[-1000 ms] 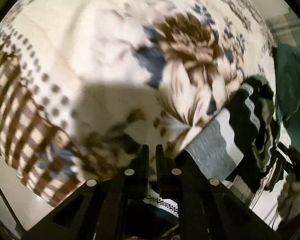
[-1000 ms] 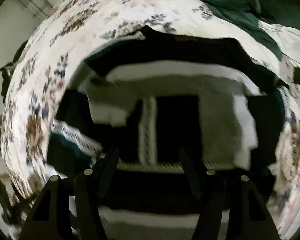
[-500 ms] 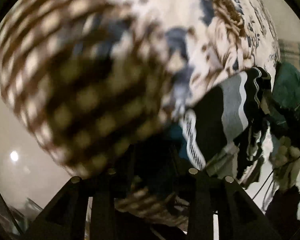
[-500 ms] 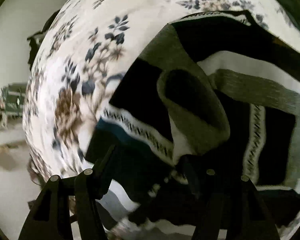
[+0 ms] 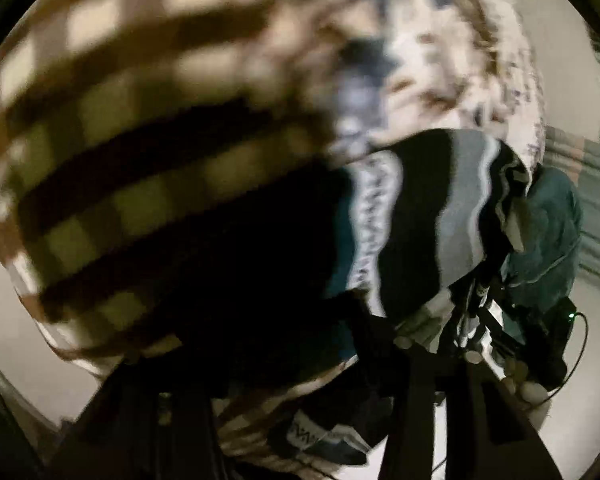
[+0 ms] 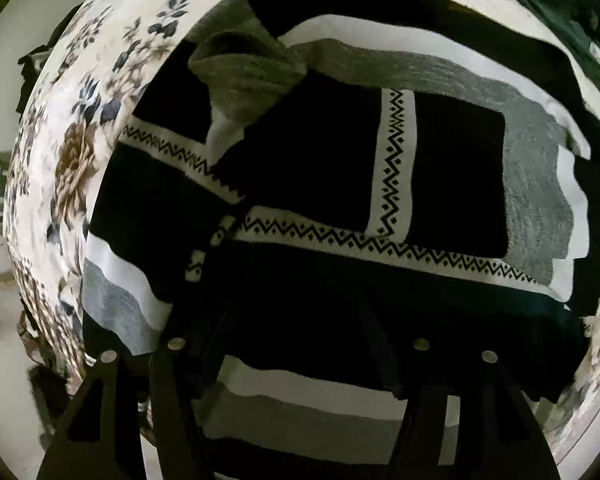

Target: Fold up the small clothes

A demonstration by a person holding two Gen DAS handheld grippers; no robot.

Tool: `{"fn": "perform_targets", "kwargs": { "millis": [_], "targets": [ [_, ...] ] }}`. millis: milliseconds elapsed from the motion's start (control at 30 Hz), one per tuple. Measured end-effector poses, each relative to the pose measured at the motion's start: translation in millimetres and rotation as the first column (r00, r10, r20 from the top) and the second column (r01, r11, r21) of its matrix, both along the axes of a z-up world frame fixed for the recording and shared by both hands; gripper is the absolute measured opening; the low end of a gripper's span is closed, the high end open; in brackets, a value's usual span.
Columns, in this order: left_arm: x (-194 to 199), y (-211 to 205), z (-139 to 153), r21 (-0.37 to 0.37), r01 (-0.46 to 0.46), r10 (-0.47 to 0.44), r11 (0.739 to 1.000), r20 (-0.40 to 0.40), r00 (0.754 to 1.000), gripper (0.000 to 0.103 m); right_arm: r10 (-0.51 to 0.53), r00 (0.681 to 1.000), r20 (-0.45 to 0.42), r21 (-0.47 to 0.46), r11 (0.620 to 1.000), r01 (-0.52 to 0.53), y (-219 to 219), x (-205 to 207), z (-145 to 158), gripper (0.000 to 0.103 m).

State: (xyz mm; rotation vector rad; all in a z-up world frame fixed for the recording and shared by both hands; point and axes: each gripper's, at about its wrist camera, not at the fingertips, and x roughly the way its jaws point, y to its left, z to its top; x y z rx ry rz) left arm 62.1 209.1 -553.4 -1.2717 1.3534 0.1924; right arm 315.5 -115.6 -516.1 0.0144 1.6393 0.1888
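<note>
Surveying both wrist views, we found the black, grey and white knitted sweater with zigzag bands [image 6: 380, 160] lying partly folded on the cream floral bedspread [image 6: 72, 160], one grey sleeve [image 6: 244, 76] turned over its upper left part. We noted the right gripper [image 6: 296, 344] low over the sweater's near edge, jaws apart, nothing between them. Our left-wrist view was blurred: the brown checked border of the bedspread [image 5: 120, 140] crowded the lens, and we could not tell how the left gripper [image 5: 268, 368] stood. A teal cloth [image 5: 548, 232] lay beyond the sweater [image 5: 432, 220].
</note>
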Motion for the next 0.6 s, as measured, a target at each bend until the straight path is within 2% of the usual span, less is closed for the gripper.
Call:
{"fn": "perform_targets", "kwargs": {
  "millis": [33, 100, 233, 367, 600],
  "targets": [
    [3.0, -1.3, 4.1, 0.017, 0.007, -0.007, 1.000, 0.006, 1.000, 0.010, 0.008, 1.000, 0.008, 0.001, 1.000, -0.008, 1.6, -1.8, 2.6, 0.064],
    [7.2, 4.0, 16.3, 0.039, -0.007, 0.006, 0.999, 0.025, 1.000, 0.008, 0.026, 0.999, 0.026, 0.000, 1.000, -0.026, 6.4, -6.9, 9.2, 0.064],
    [12.5, 38.5, 43.9, 0.061, -0.103, 0.095, 0.993, 0.114, 0.989, 0.007, 0.048, 0.998, 0.043, 0.005, 0.999, -0.048, 14.1, -14.2, 19.4, 0.059],
    [23.7, 76.6, 71.0, 0.094, -0.158, 0.138, 0.983, 0.191, 0.972, 0.007, 0.044, 0.997, 0.056, 0.013, 0.999, -0.045, 14.9, -22.2, 26.9, 0.056],
    [34.1, 103.9, 79.9, 0.149, -0.168, 0.132, 0.975, 0.222, 0.966, 0.007, -0.024, 0.998, 0.064, -0.011, 1.000, 0.024, -3.5, -22.1, 30.0, 0.056]
  ]
}}
